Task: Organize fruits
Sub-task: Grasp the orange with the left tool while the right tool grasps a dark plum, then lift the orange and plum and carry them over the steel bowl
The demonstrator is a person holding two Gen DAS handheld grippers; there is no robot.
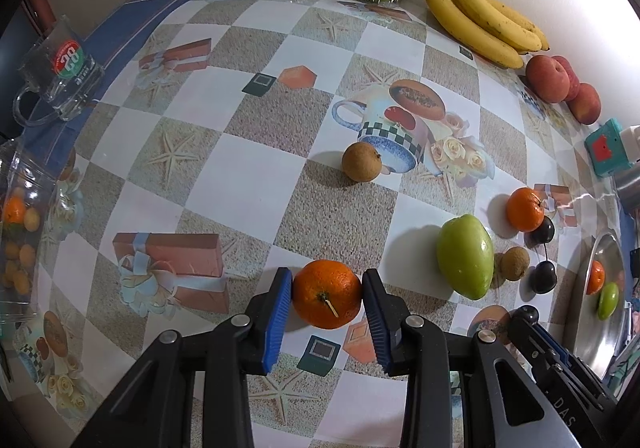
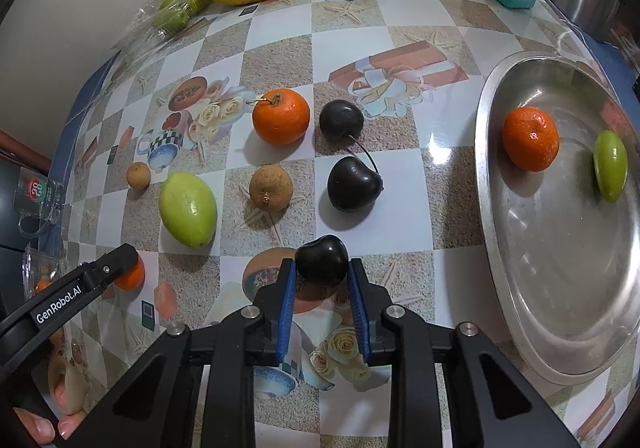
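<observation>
Blue-padded left gripper (image 1: 327,302) clamps a tangerine (image 1: 327,294) — right gripper (image 2: 321,274) a cherry (image 2: 321,264).

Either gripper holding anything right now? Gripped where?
Left gripper clamps a mandarin across its sides, stem towards the camera. Right gripper clamps a dark cherry across its sides.

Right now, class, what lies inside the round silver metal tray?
Inside the round silver metal tray lie one orange tangerine and one green oval fruit. Its far right edge is cut off from view.
</observation>
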